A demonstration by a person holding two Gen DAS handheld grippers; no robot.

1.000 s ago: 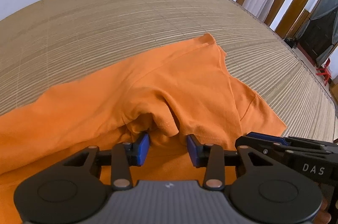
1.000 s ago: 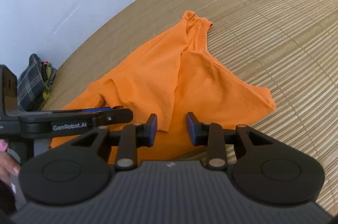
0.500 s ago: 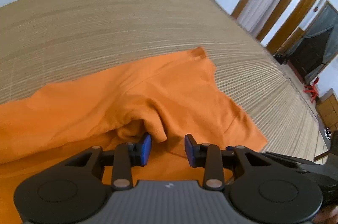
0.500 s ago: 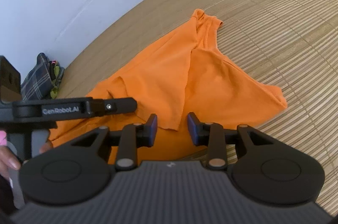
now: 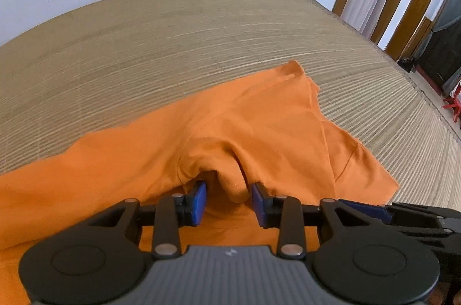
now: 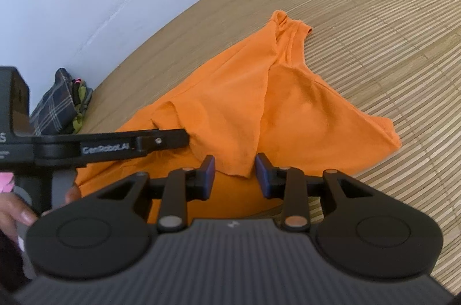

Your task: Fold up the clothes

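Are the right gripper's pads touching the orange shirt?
Cannot tell. In the right wrist view a shirt corner hangs between the right gripper pads, with a gap beside each, but depth is unclear.

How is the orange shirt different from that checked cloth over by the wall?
The orange shirt is plain and bright; the checked cloth is dark with pale lines. The shirt lies spread mid-mat, part folded over itself; the cloth sits bunched at the mat's edge against the wall. Both are fabric resting on the mat.
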